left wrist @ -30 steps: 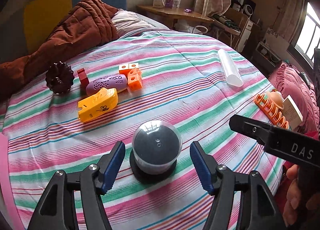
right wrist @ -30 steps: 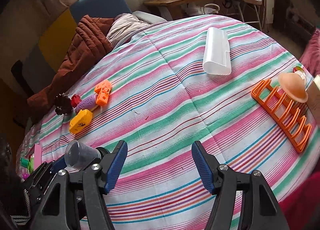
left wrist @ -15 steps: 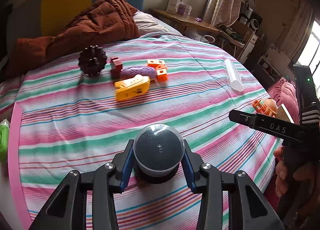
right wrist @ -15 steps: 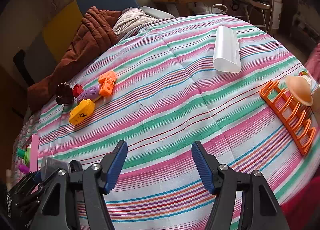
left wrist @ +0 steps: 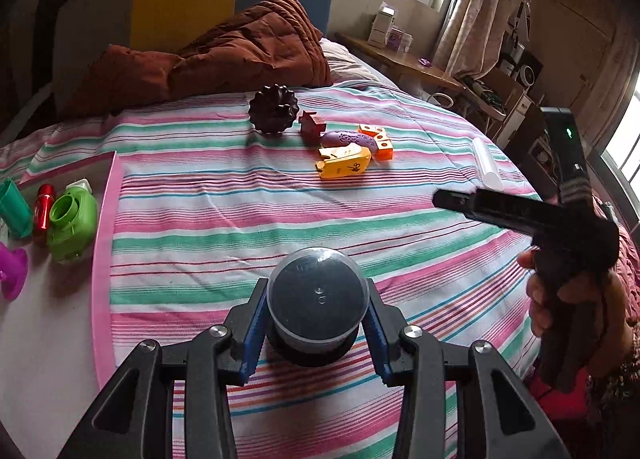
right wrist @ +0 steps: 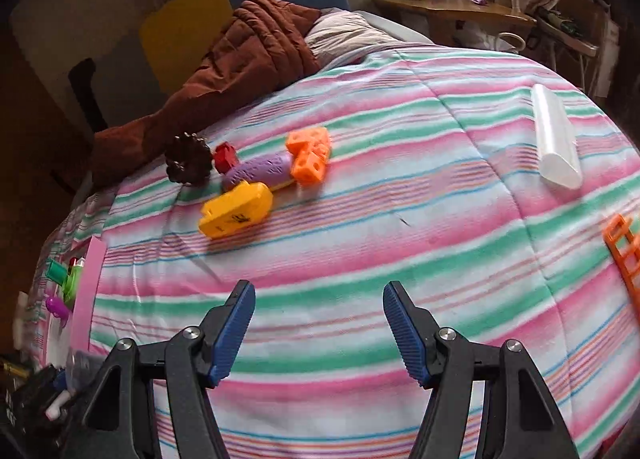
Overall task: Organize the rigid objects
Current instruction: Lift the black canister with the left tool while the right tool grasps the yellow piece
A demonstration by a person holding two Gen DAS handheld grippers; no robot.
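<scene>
My left gripper [left wrist: 318, 323] is shut on a clear plastic jar with a dark base [left wrist: 318, 299] and holds it above the striped bedspread. My right gripper [right wrist: 319, 329] is open and empty over the bedspread; its body shows at the right of the left wrist view [left wrist: 520, 215]. A cluster lies farther back: a yellow block [left wrist: 344, 165] [right wrist: 236, 211], a purple oval [left wrist: 350, 138] [right wrist: 258, 171], orange cubes [left wrist: 378, 139] [right wrist: 310, 157], a red piece [left wrist: 313, 125] [right wrist: 226, 157] and a dark fluted mould [left wrist: 274, 109] [right wrist: 189, 159].
A pink-edged tray [left wrist: 102, 243] at the left holds a green cup [left wrist: 72, 225], a teal piece [left wrist: 15, 209], a red item [left wrist: 43, 203] and a purple piece [left wrist: 12, 271]. A white tube [right wrist: 556, 143] and an orange rack [right wrist: 626, 255] lie at the right. A brown blanket [left wrist: 224, 55] is heaped behind.
My left gripper closed on the jar, lifted it and swung left, bringing the tray into view. My right gripper moved in toward the toy cluster, still open.
</scene>
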